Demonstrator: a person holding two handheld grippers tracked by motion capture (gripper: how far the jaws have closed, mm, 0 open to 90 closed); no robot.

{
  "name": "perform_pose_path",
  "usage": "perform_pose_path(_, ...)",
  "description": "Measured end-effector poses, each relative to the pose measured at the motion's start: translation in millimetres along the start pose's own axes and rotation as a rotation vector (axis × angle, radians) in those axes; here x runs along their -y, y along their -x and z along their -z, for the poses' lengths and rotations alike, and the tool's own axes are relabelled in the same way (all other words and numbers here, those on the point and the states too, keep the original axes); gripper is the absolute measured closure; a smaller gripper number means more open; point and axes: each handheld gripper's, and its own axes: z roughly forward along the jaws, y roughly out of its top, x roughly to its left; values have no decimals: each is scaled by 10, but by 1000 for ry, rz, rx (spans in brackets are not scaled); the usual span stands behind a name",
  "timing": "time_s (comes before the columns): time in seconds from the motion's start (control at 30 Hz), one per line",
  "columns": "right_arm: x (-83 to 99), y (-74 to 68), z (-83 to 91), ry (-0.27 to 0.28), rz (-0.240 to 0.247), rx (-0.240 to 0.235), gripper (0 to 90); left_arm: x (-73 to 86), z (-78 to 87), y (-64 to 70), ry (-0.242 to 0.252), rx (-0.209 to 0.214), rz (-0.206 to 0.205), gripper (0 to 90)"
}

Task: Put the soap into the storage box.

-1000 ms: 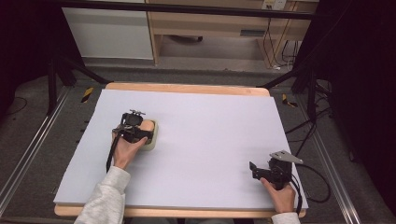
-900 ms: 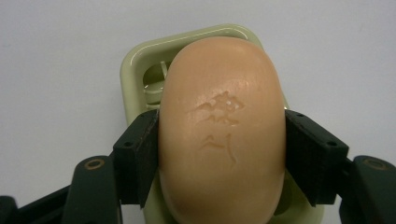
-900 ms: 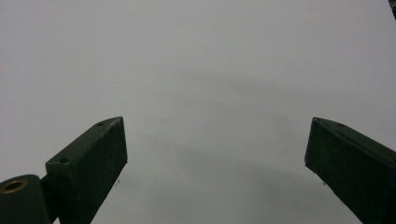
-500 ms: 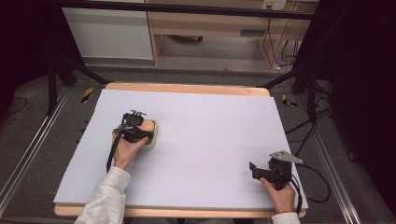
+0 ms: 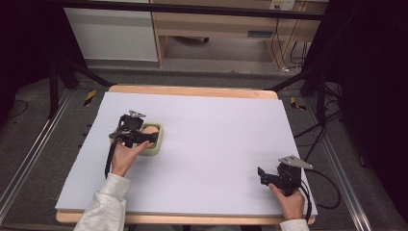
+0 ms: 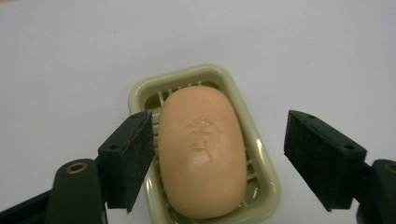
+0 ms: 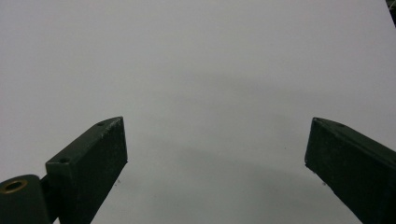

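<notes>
Nothing has shifted since a second ago. The left tool [image 6: 219, 158] hovers wide over the peach soap [image 6: 203, 149], which lies in its green dish [image 6: 233, 84] on the surface's [image 5: 216, 139] left side. The right tool [image 7: 215, 158] gapes wide over bare surface at the near right.

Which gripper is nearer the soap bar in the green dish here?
Left. The left gripper hangs right over the soap bar in its green dish, jaws open on either side. The right gripper sits far off near the table's front right corner.
</notes>
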Motion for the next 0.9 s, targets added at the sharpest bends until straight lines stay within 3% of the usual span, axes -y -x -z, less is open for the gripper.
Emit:
perform_pose_path(0.23, 4, 19, 1, 4, -4, 9, 60, 101, 218, 41, 86, 35, -25, 224)
perform_pose_path(0.37, 4, 16, 8, 5, -2, 10, 60, 219, 289, 47, 116, 28, -35, 225)
perform_pose_path(0.43, 8, 19, 13, 6, -2, 15, 60, 313, 334, 19, 147, 40, -14, 223)
perform_pose_path(0.63, 20, 51, 36, 9, -18, 17, 60, 454, 388, -42, 156, 45, -6, 221)
perform_pose_path(0.9, 38, 80, 49, 7, -27, 26, 60, 817, 477, -157, 201, 31, 3, 215)
